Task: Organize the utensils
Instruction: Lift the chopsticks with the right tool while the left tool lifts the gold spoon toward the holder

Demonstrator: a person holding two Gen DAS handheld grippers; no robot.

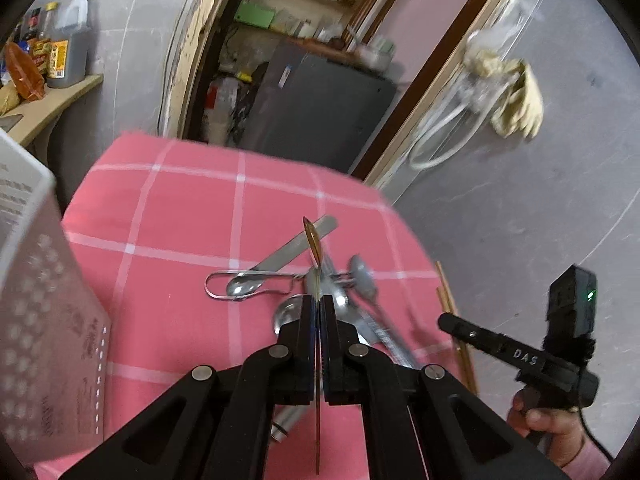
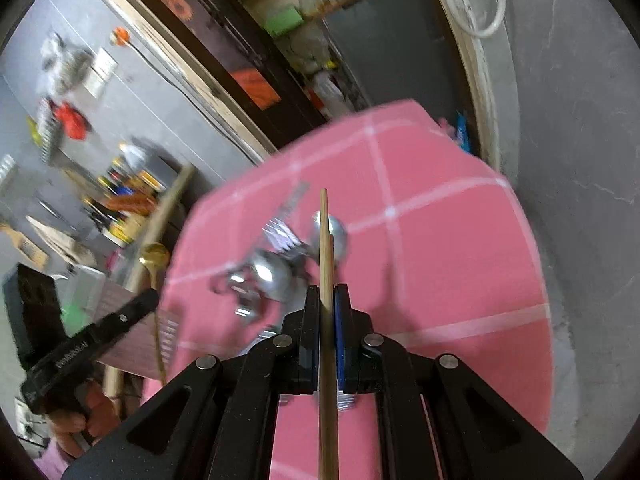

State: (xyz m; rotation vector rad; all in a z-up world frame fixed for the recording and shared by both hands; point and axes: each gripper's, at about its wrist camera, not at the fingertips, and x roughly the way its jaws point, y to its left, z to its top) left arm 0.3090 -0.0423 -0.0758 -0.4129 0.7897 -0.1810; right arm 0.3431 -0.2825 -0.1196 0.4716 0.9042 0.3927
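The left hand-held gripper (image 1: 317, 308) is clamped tight on a thin gold spoon (image 1: 314, 240), seen edge-on in the left wrist view: its bowl juts above the jaws at frame centre and its handle runs back between them to the bottom of the frame. The right hand-held gripper (image 2: 329, 294) is likewise closed, on wooden chopsticks (image 2: 326, 240) that run straight up the middle of the right wrist view.

Both loads hang above the pink checked tabletop (image 1: 180, 200), where the remaining steel utensils (image 1: 288, 280) lie in a tangled heap at the centre: spoons, a flat handle and a wire piece overlapping one another. A white perforated basket (image 1: 44, 280) fills the left edge of the left wrist view and is probably the destination.

The step seems to be carrying each picked piece clear of the pile. To do it well:
- Keep both grips firm; the spoon is held on its narrow edge and could pivot.
- Lift high enough that the trailing handle ends clear the heap.
- Keep the two grippers apart so the long pieces do not cross.
- Bring the spoon over the basket rim handle-down before releasing.
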